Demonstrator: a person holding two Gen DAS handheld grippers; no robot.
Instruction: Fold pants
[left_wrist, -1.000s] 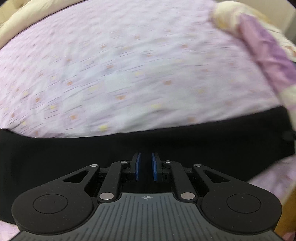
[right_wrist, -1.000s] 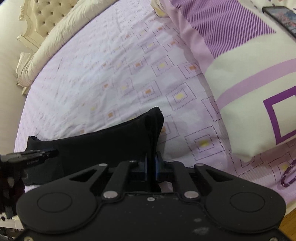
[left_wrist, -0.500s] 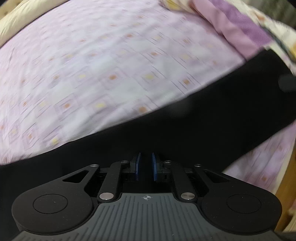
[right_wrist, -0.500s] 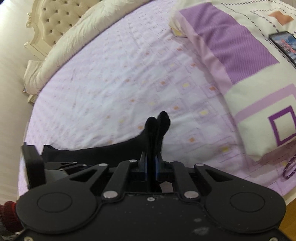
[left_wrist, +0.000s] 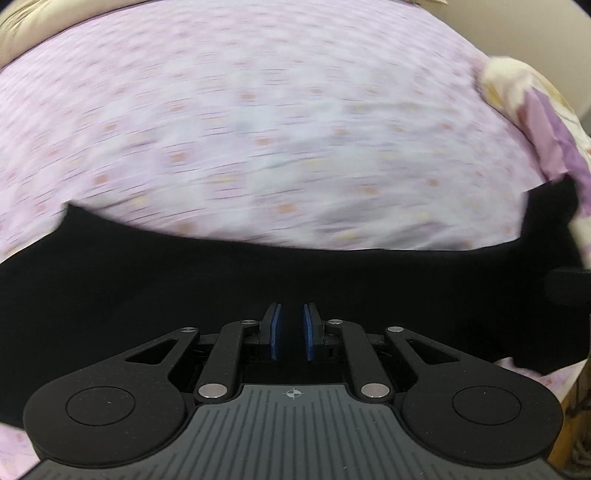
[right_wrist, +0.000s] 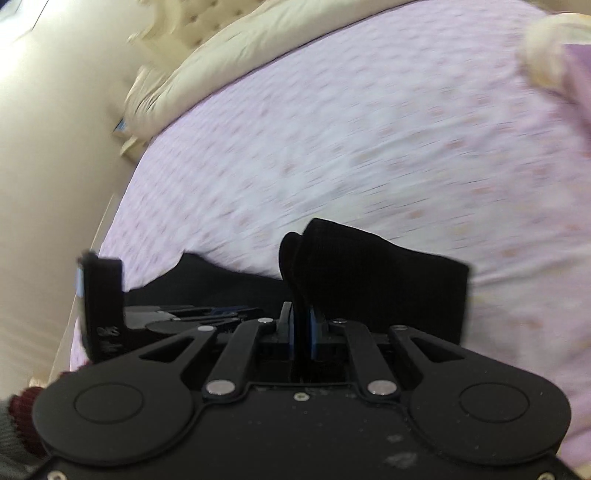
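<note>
The black pants (left_wrist: 258, 280) stretch as a wide band across the left wrist view, over the pink patterned bed sheet (left_wrist: 258, 129). My left gripper (left_wrist: 291, 332) is shut on the pants' edge, with black cloth between its blue pads. In the right wrist view my right gripper (right_wrist: 301, 332) is shut on the pants (right_wrist: 369, 273), and a bunched end of cloth sticks up past its fingertips. The left gripper's body (right_wrist: 107, 306) shows at the left of that view. Both views are motion blurred.
A purple and cream quilt (left_wrist: 546, 122) lies bunched at the right side of the bed. A cream padded headboard and bedding (right_wrist: 207, 74) run along the far left. A cream wall (right_wrist: 55, 147) is at the left. The bed's wooden edge (left_wrist: 576, 406) shows low right.
Both grippers have swung with the pants held between them. The pants band sits level again in the left view. In the right view the cloth end now hangs out to the right.
</note>
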